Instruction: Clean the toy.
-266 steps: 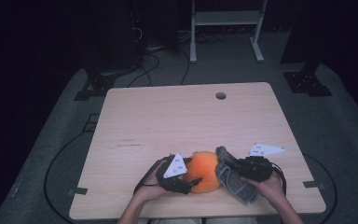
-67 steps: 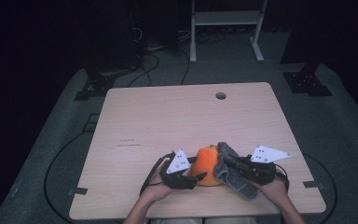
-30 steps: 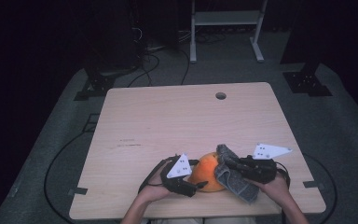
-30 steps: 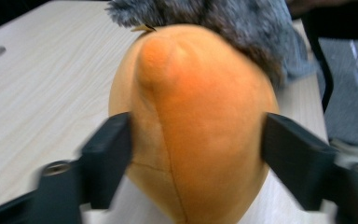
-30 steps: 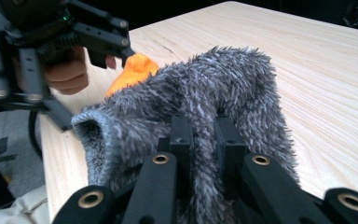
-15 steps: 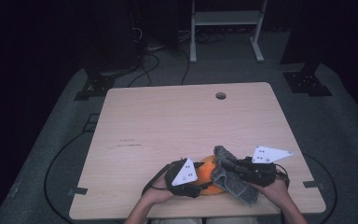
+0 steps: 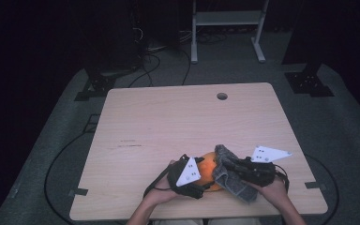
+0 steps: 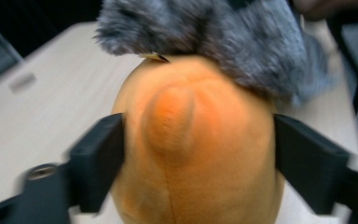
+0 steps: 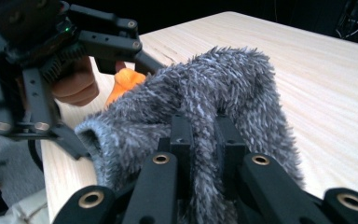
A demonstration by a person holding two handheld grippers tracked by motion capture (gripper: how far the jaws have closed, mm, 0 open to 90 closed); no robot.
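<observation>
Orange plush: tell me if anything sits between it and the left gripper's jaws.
Nothing visible does. In the left gripper view the orange plush lies directly between the two black jaws of the left gripper, flanking its sides. The grey fuzzy cloth drapes over its far end, beyond the jaws, pinched by the right gripper.

One orange plush toy (image 7: 208, 165), one grey fuzzy cloth (image 7: 227, 176), two tongs.

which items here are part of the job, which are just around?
In play:
orange plush
grey fuzzy cloth
left gripper
right gripper

Just around:
table
floor cables
white metal stand
</observation>
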